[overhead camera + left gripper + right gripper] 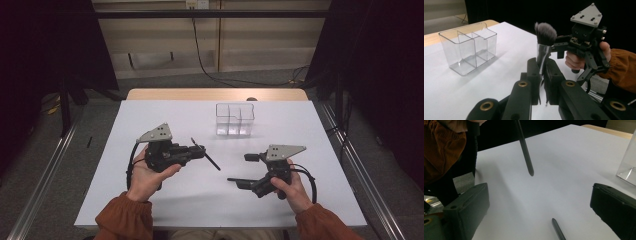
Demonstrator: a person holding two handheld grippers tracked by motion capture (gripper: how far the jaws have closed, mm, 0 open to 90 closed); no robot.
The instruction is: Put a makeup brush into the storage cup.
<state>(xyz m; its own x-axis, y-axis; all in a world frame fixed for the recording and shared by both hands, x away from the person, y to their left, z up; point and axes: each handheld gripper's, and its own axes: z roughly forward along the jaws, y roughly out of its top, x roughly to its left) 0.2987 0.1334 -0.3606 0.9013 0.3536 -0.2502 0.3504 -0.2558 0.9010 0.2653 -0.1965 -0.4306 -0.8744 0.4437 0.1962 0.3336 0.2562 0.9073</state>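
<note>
While the clear divided organizer [235,120] sits toward the far edge of the white table [150,210], the near half lies bare with open room between both hands. Left gripper [542,72] is clamped tight on a makeup brush [545,37], grey bristles, silver ferrule, thin black handle, held above the table left of centre. Right gripper [539,207] gapes wide, nothing between its pads; another black handle tip [557,228] lies on the table just ahead of it.

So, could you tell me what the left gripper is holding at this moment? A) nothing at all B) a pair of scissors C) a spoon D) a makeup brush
D: in the left gripper view, the left gripper has its jaws closed on the silver ferrule of a makeup brush, with the bristles pointing up.
</note>
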